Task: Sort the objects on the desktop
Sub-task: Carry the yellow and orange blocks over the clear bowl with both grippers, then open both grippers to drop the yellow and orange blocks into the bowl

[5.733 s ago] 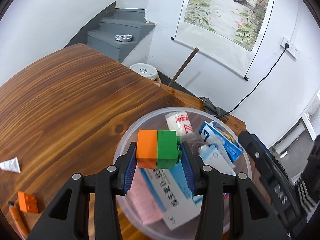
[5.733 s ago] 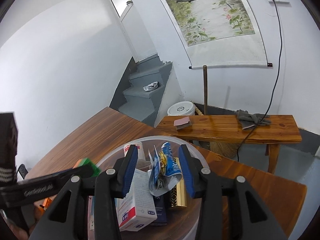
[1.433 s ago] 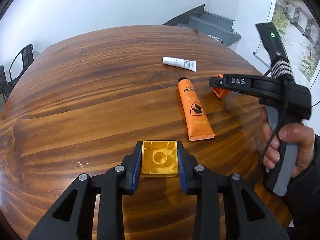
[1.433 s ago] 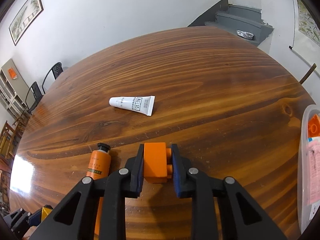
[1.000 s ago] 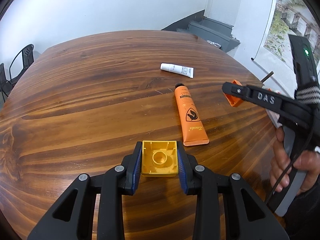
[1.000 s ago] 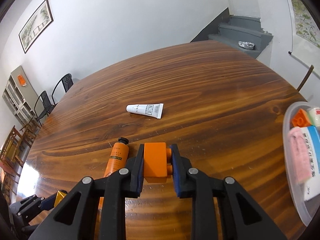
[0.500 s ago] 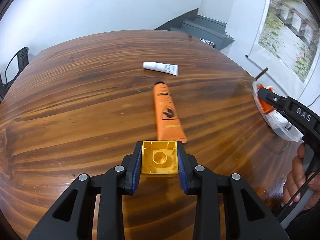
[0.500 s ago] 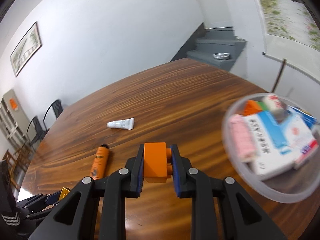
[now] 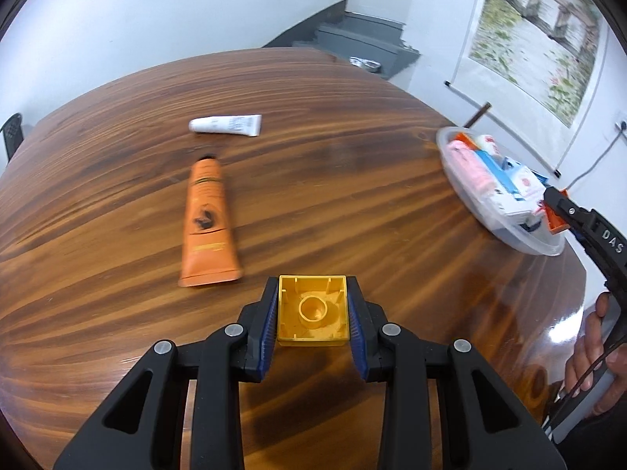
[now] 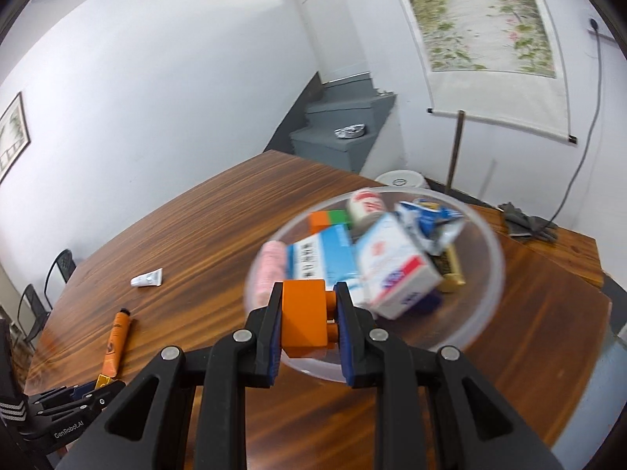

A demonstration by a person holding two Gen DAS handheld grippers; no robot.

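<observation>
My right gripper (image 10: 305, 319) is clamped on an orange brick (image 10: 305, 318), studs pointing sideways against one pad, and it sits at the near rim of the clear plastic bowl (image 10: 491, 258). My left gripper (image 9: 313, 315) is clenched on a yellow brick (image 9: 313, 309), hollow underside facing the camera, over the wooden table (image 9: 352, 180) and well apart from the bowl.

To do this step well, I think I should carry the orange brick further in, past the rim and over the middle, before I let go, since right now it looks to be just at the edge and could bounce off the wall onto the table. The bowl is already crowded, so I would aim for the gap at the near side and lower a little first, so the brick does not roll off the boxes.

In the bowl I see a pink pack (image 10: 268, 270), a blue and white box (image 10: 321, 258), a white box with red and blue print (image 10: 395, 266), a crumpled blue wrapper (image 10: 431, 219), a small white roll (image 10: 364, 205), an orange and green brick (image 10: 329, 221) and something gold (image 10: 450, 274) underneath.

An orange tube (image 9: 207, 215) and a white tube (image 9: 225, 124) lie on the table, not yet sorted
</observation>
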